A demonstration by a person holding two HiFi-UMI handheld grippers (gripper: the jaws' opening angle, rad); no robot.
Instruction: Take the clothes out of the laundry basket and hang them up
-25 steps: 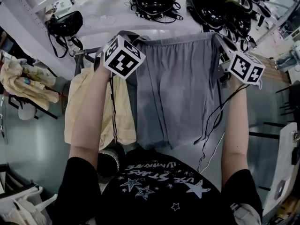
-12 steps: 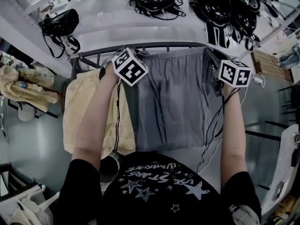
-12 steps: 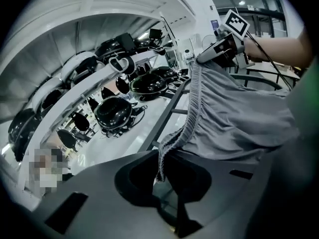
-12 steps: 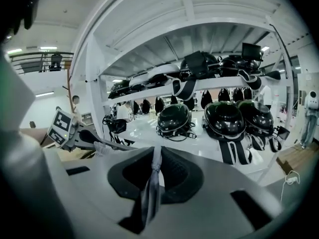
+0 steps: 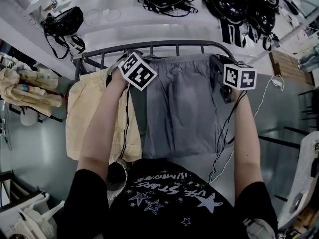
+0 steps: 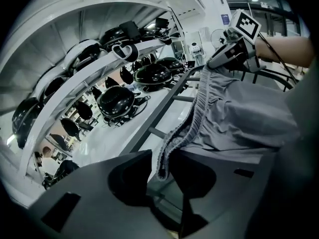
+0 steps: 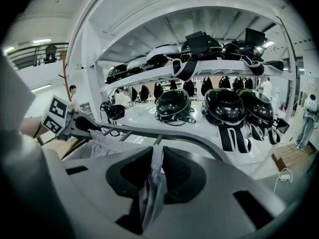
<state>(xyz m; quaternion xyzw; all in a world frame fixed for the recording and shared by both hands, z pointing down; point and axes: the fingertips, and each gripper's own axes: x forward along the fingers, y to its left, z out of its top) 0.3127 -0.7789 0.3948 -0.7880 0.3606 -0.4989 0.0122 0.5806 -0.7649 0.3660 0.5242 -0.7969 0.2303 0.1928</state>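
Shorts [image 5: 184, 103] hang below both tools, with the waistband [image 6: 199, 98] lying along the rack rail [image 5: 164, 46] just ahead of them.

Left tool [image 6: 162, 163]: jaws have just been opening. The gap is narrow and one waistband corner sits loose in it.

Right tool [image 7: 153, 171]: also just opening but narrower, and the pads look to be on the other corner.

Risk: most of the cloth hangs on the near side, so a full release may let it slide off. The elastic could also snag a jaw on pull-back.

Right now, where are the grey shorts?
Middle of the head view: the grey shorts hang on the dark metal rack, just right of the yellow garment.
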